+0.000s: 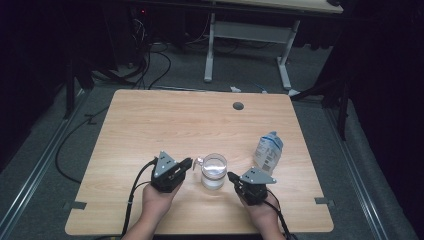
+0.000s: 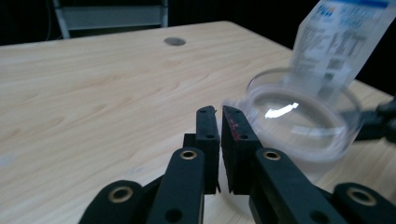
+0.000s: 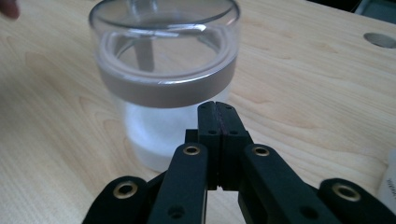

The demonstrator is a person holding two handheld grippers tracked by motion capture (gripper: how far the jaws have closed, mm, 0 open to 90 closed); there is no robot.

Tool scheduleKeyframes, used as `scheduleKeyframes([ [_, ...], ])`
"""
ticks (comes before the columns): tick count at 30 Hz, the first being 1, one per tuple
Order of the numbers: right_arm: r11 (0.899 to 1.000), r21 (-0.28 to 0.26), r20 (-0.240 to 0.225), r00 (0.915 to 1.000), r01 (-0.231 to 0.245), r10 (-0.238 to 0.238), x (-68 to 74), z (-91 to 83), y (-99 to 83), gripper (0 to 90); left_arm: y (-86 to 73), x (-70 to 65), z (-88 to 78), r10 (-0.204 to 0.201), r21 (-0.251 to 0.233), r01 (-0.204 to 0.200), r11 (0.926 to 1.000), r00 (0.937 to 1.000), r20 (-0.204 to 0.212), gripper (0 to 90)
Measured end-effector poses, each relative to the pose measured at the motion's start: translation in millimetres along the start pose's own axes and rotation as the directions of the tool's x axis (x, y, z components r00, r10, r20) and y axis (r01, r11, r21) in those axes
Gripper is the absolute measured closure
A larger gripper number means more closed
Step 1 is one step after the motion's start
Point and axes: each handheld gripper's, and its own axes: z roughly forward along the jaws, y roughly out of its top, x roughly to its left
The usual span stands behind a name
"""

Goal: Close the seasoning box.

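A clear glass cup (image 1: 214,171) with a small handle on its left side stands near the table's front edge. It has a grey band below the rim and something white in its lower part (image 3: 163,70). My left gripper (image 1: 189,161) sits just left of the cup, its tips by the handle, shut with nothing between the jaws (image 2: 219,112). My right gripper (image 1: 231,176) is just right of the cup, shut and empty, its tips close to the cup's wall (image 3: 215,106). In the left gripper view the cup's rim (image 2: 303,126) is blurred.
A white and blue printed bottle (image 1: 267,150) stands right of the cup, behind my right gripper, and leans over the cup's far side (image 2: 336,42). A round grey grommet (image 1: 238,105) sits near the table's far edge. A desk frame (image 1: 245,45) and cables lie on the floor beyond.
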Motion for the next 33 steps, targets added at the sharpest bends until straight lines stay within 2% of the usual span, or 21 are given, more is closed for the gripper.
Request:
scheduleKeyframes([
  [4, 1.0, -0.008, 0.016, 0.9999, -0.007, 0.007, -6.7, 3.1, 4.5, 90.0, -20.9, 15.3, -11.6, 0.048, 0.063, -0.043, 0.9971, 0.9959, -0.077, 76.6],
  [5, 1.0, -0.01, 0.017, 0.9998, -0.01, 0.011, -8.0, 4.1, 5.4, 90.0, -28.0, 18.0, -13.6, 0.012, 0.058, -0.007, 0.9983, 0.9954, -0.095, 73.9],
  [8, 1.0, -0.01, 0.02, 0.9997, -0.012, 0.013, -12.4, 8.8, 8.6, 90.0, -41.4, 30.1, -23.8, -0.005, 0.096, 0.018, 0.9953, 0.991, -0.133, 65.2],
  [9, 1.0, -0.011, 0.024, 0.9997, -0.008, 0.008, -12.2, 10.1, 9.5, 90.0, -45.5, 33.5, -27.5, -0.022, 0.092, 0.036, 0.9951, 0.9893, -0.144, 62.6],
  [10, 1.0, -0.011, 0.03, 0.9996, -0.001, 0.001, -12.0, 10.9, 10.5, 90.0, -47.8, 39.4, -33.0, 0.016, 0.125, 0.003, 0.9922, 0.9885, -0.15, 60.8],
  [11, 1.0, -0.013, 0.027, 0.9996, -0.002, 0.002, -11.9, 11.2, 11.0, 90.0, -51.6, 43.3, -37.1, 0.003, 0.118, 0.016, 0.9928, 0.9877, -0.157, 59.2],
  [13, 1.0, -0.017, 0.025, 0.9997, 0.003, -0.003, -10.7, 11.6, 12.3, 90.0, -56.7, 52.1, -45.4, -0.041, 0.111, 0.058, 0.9922, 0.9885, -0.145, 56.4],
  [15, 1.0, -0.013, 0.034, 0.9993, 0.015, -0.014, -8.3, 11.4, 12.3, 90.0, -57.2, 55.9, -51.3, -0.034, 0.118, 0.052, 0.9916, 0.988, -0.151, 53.3],
  [18, 1.0, -0.013, 0.026, 0.9996, 0.01, -0.01, -7.8, 9.9, 10.8, 90.0, -60.1, 59.5, -57.9, -0.054, 0.082, 0.068, 0.9944, 0.9864, -0.155, 52.9],
  [27, 1.0, -0.013, 0.014, 0.9998, 0.016, -0.015, -4.4, 6.2, 7.3, 90.0, -62.7, 55.6, -49.8, -0.036, 0.081, 0.048, 0.9956, 0.9894, -0.14, 52.8],
  [33, 0.999, -0.014, -0.001, 0.9994, 0.035, -0.035, 3.9, 3.5, 6.1, 90.0, -61.4, 59.4, -52.9, -0.056, 0.065, 0.065, 0.9957, 0.9881, -0.143, 52.8],
])
